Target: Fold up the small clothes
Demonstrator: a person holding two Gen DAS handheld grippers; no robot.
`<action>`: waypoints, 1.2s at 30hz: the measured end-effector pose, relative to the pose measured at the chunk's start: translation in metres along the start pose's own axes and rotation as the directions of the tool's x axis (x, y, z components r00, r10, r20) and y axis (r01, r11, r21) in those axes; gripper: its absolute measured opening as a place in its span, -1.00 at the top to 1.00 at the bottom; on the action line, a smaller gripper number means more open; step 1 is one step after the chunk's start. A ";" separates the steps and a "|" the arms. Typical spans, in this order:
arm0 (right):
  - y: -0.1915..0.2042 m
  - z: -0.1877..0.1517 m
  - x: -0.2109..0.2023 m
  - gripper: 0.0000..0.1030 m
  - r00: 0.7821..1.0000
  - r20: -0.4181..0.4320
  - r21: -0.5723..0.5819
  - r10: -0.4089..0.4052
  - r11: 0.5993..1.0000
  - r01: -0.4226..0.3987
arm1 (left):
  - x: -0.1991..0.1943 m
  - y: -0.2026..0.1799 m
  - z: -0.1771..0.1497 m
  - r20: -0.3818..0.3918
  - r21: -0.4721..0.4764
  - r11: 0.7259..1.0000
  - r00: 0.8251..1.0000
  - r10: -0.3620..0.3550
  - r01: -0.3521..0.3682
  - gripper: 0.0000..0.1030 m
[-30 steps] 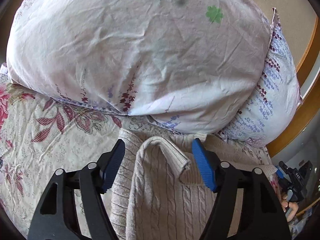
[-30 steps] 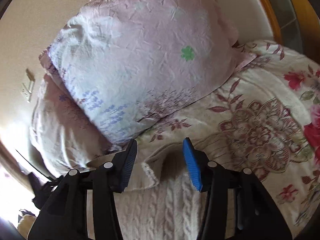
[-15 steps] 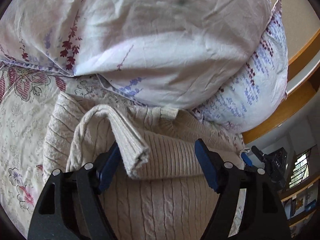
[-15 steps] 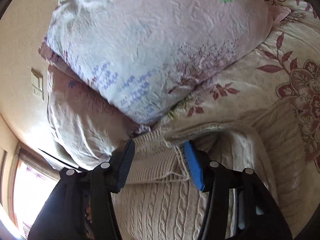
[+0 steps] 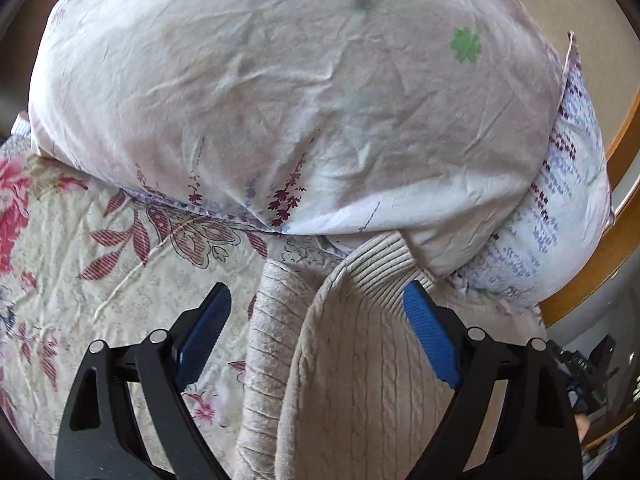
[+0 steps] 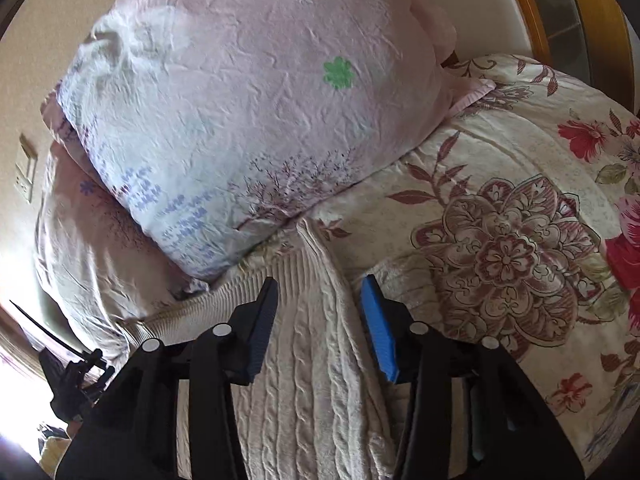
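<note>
A beige cable-knit sweater (image 5: 360, 380) lies on the floral bedspread, its ribbed cuff (image 5: 380, 268) touching the pillow's lower edge. My left gripper (image 5: 320, 328) is open, its blue pads straddling the folded sleeve just above it. In the right wrist view the sweater (image 6: 312, 380) runs between the fingers of my right gripper (image 6: 320, 324), which is open over a raised fold of knit. Neither gripper pinches the cloth.
A large wrinkled pink pillow (image 5: 300, 100) with a green clover print lies right behind the sweater, on a second pillow (image 6: 92, 248). The floral bedspread (image 6: 500, 240) spreads to the side. A wooden bed frame (image 5: 600, 248) curves at the right.
Both grippers swung back to face the pillow. The sleeve that stood folded between the left pads now lies flatter with its cuff against the pillow. Both stay open.
</note>
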State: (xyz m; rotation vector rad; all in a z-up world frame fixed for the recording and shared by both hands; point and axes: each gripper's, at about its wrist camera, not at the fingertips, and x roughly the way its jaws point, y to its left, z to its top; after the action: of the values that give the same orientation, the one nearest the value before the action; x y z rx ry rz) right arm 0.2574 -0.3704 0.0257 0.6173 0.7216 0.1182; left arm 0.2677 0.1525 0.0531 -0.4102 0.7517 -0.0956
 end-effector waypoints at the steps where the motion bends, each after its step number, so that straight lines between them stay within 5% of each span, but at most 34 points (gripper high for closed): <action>1: 0.001 -0.002 0.003 0.18 1.000 -0.017 -0.014 -0.024 1.000 0.024 | 0.000 -0.006 -0.002 -0.002 0.049 0.998 1.000 0.028 -0.027 -0.62; 5: 0.002 -0.013 0.005 0.27 0.992 -0.051 -0.062 -0.119 0.991 0.116 | 0.007 -0.014 -0.010 -0.060 0.125 0.990 0.996 0.070 -0.062 -0.36; 14: 0.004 -0.042 -0.007 0.38 0.982 -0.090 -0.146 -0.164 0.978 0.149 | 0.009 0.005 -0.041 -0.157 0.182 0.979 0.980 0.122 -0.093 0.20; 25: 0.017 -0.061 -0.017 0.60 0.977 -0.049 -0.264 -0.206 0.946 0.186 | 0.006 0.002 -0.052 -0.112 0.241 0.967 0.988 0.110 -0.081 0.58; 26: 0.020 -0.064 -0.018 0.76 0.978 -0.042 -0.291 -0.205 0.939 0.184 | 0.006 0.000 -0.054 -0.109 0.247 0.965 0.988 0.112 -0.082 0.58; 36: 0.016 -0.067 -0.021 0.78 0.979 -0.033 -0.272 -0.200 0.945 0.184 | -0.006 -0.001 -0.066 -0.079 0.269 0.959 0.990 0.116 -0.091 0.62</action>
State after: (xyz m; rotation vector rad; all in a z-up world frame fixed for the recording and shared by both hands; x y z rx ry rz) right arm 0.1991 -0.3313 0.0078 0.2831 0.8047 0.0528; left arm 0.2186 0.1310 0.0142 -0.1118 0.8392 -0.1162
